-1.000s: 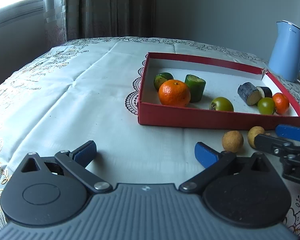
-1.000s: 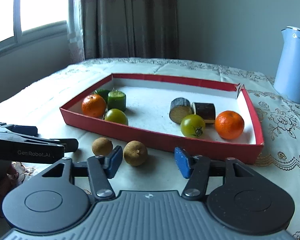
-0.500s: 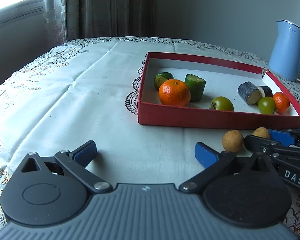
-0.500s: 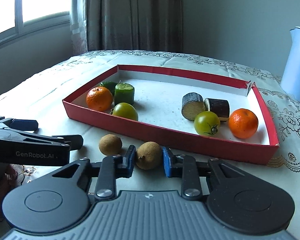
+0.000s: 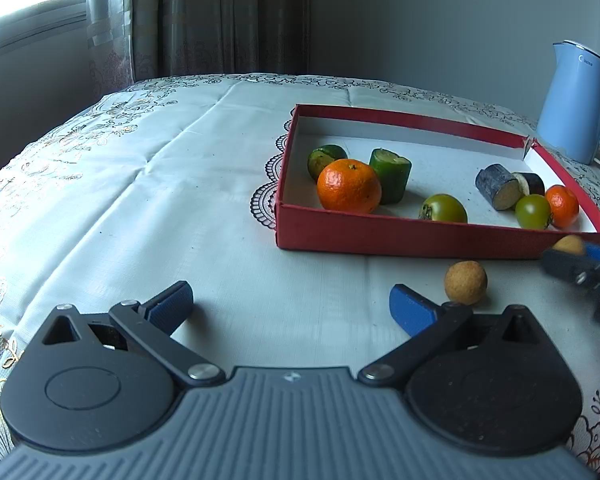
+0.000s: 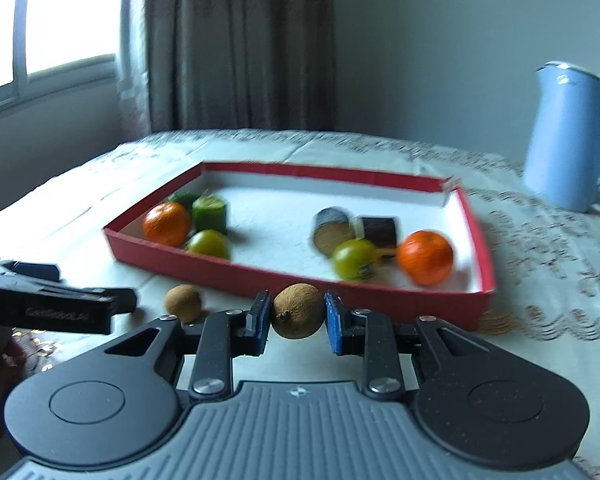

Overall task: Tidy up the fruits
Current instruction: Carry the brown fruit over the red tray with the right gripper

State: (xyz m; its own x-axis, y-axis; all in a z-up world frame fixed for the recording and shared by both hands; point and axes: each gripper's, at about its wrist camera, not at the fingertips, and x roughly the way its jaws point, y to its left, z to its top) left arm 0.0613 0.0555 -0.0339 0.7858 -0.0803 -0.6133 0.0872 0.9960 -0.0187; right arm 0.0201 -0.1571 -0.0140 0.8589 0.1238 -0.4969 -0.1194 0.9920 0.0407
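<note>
Right gripper [image 6: 296,317] jaws, open a second ago, now clench one brown fruit [image 6: 298,311], ready for tray [image 6: 284,280]; left gripper [image 5: 290,308] jaws released.

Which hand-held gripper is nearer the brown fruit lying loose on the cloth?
Left. The left hand-held gripper sits open just beside the loose brown fruit, not touching. The right hand-held gripper, farther off, is shut on the other brown fruit.

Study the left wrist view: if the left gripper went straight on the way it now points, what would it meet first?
Probably the bare tablecloth. The open left gripper points slightly downward with nothing between its fingers; the loose brown fruit lies right of its line, and the red tray is farther off.
</note>
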